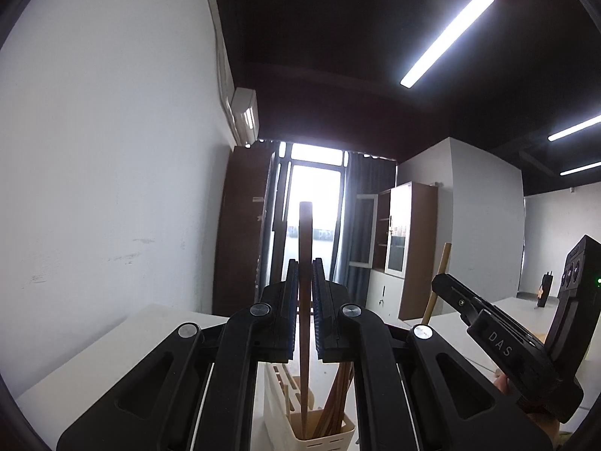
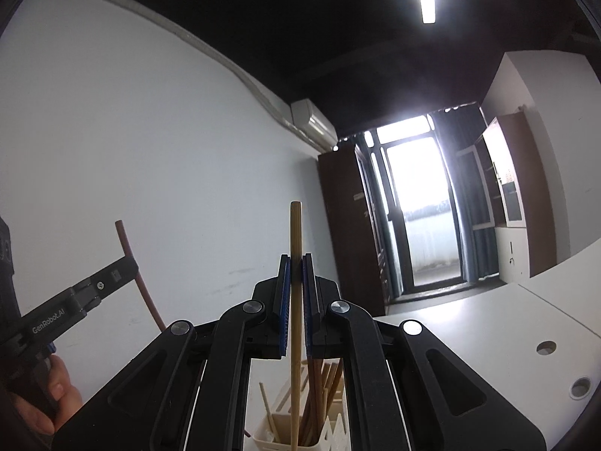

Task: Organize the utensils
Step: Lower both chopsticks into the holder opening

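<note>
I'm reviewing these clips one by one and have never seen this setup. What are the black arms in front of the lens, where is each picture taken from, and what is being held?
No robot here: a person holds a handheld two-finger tool in each hand, each with a fisheye camera looking along its fingers. The black arms are the tool itself.

In the left wrist view, the left tongs are closed on a dark brown chopstick, standing upright above a cream utensil holder that already contains more sticks. The holder stands on a white table.

In the right wrist view, the right tongs grip a lighter bamboo chopstick over the same holder.

Each camera also catches the other tool at its edge, with the person's hand behind it.
</note>
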`<state>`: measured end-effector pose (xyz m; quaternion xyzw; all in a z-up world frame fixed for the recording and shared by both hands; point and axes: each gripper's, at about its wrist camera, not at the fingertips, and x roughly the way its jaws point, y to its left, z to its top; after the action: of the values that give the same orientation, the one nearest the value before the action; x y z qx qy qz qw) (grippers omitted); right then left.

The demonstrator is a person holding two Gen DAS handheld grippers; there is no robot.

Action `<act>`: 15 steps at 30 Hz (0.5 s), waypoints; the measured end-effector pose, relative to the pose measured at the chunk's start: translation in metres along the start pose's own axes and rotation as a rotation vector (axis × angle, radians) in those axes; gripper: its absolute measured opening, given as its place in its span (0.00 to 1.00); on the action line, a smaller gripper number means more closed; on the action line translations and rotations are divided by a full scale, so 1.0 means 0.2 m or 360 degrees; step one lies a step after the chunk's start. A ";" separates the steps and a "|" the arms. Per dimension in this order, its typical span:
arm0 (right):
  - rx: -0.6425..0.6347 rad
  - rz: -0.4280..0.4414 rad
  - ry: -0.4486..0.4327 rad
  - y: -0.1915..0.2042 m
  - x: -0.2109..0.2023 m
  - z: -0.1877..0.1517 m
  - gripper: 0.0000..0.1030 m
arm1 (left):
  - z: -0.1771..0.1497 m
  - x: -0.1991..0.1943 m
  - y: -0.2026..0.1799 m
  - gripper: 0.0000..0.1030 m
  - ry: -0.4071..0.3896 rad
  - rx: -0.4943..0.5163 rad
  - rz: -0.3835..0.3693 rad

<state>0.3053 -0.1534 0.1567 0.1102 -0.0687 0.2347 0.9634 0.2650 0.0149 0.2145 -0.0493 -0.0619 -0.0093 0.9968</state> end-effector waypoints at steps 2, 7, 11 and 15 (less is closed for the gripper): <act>0.0026 -0.0017 -0.0086 -0.02 -0.01 0.00 0.07 | 0.00 0.01 0.00 0.06 -0.0034 -0.0002 0.0013; 0.0006 -0.0030 -0.0142 -0.02 0.02 -0.03 0.07 | -0.03 0.05 -0.03 0.06 -0.0022 0.0028 -0.0025; -0.0016 -0.0034 -0.0082 -0.02 0.09 -0.08 0.07 | -0.10 0.15 -0.05 0.07 0.0052 0.0074 -0.0032; -0.0047 -0.0038 0.0007 -0.01 0.15 -0.14 0.07 | -0.16 0.24 -0.07 0.07 0.0179 0.0110 -0.0019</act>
<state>0.3352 -0.1357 0.1340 0.0962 -0.0687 0.2223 0.9678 0.3163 -0.0019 0.1893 -0.0138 -0.0064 -0.0159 0.9998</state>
